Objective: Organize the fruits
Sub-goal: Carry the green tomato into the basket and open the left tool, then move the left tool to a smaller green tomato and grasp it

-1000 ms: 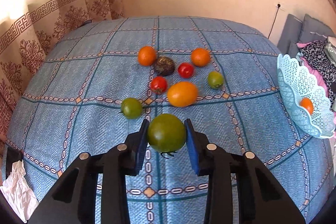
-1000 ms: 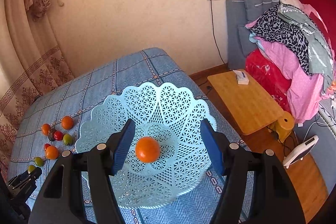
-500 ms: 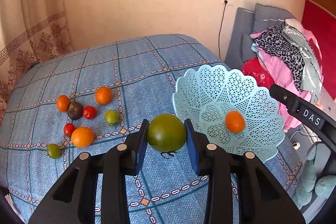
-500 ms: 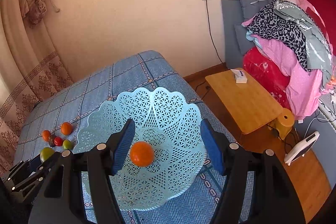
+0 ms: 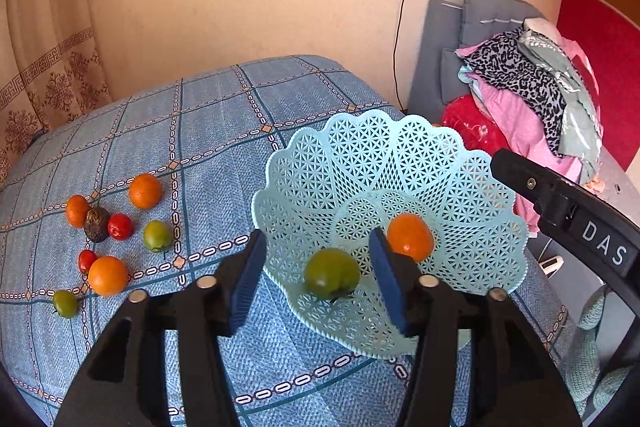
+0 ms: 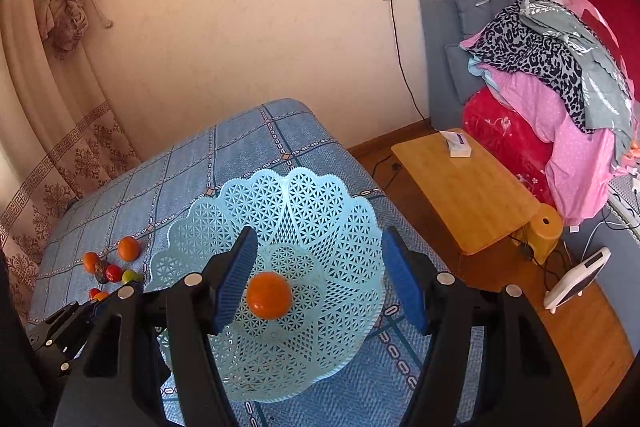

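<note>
**Green tomato in the basket, both grippers spread wide**

On the left of the blue checked bedspread [image 5: 208, 131] lies a loose cluster of fruit: a small green tomato [image 5: 65, 303] nearest, an orange tomato [image 5: 107, 275] beside a small red one [image 5: 86, 260], then a dark, wrinkled fruit [image 5: 96, 224] between an orange fruit [image 5: 77, 210] and another red tomato [image 5: 120, 226], with a green tomato [image 5: 157, 235] and a farther orange fruit [image 5: 145, 191] to their right.

The left gripper [image 5: 316, 279] has its blue pads apart, gripping nothing. Between them, slightly blurred, shows the large green tomato [image 5: 331, 273], inside the near wall of the pale blue lattice basket [image 5: 360, 155]. Just right of it sits an orange tomato [image 5: 410, 237] in the basket's middle.

The right gripper [image 6: 320, 275] hangs over the same basket [image 6: 320, 203], jaws wide and empty, the orange tomato [image 6: 269, 294] below. At far right stand a wooden side table [image 6: 464, 187] and a heap of clothes [image 6: 560, 75].
</note>
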`<state>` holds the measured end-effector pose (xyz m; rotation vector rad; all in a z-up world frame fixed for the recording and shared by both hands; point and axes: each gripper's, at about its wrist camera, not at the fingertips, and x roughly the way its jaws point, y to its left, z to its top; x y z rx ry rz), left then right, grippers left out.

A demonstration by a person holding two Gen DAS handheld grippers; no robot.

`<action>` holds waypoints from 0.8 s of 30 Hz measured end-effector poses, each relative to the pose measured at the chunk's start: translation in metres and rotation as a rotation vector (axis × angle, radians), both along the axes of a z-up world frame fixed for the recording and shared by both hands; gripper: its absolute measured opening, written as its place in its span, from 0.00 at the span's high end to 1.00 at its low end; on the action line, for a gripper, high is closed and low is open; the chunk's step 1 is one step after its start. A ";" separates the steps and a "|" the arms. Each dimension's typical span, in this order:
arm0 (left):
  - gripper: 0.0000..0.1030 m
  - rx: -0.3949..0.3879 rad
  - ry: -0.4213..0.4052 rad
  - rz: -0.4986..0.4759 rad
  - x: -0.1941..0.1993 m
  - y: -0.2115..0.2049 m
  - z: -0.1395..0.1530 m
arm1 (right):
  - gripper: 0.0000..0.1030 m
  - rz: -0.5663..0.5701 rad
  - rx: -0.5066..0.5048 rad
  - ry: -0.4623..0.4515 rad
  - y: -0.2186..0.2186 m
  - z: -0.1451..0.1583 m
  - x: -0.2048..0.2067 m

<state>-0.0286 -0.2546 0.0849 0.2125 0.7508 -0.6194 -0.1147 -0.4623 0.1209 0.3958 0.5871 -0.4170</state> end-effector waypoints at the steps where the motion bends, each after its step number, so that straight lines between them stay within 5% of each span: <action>1: 0.36 -0.004 -0.009 0.006 0.000 0.001 0.001 | 0.36 0.000 0.000 0.000 0.000 0.000 0.000; 8: 0.33 -0.016 -0.001 0.053 0.009 0.017 0.003 | 0.36 0.008 -0.005 0.007 0.005 -0.001 0.003; 12: 0.19 -0.019 -0.016 0.090 0.012 0.027 0.005 | 0.36 0.015 0.000 0.002 0.006 -0.002 0.003; 24: 0.11 0.030 -0.162 0.203 0.016 0.063 0.016 | 0.24 0.097 -0.018 -0.069 0.029 0.004 0.002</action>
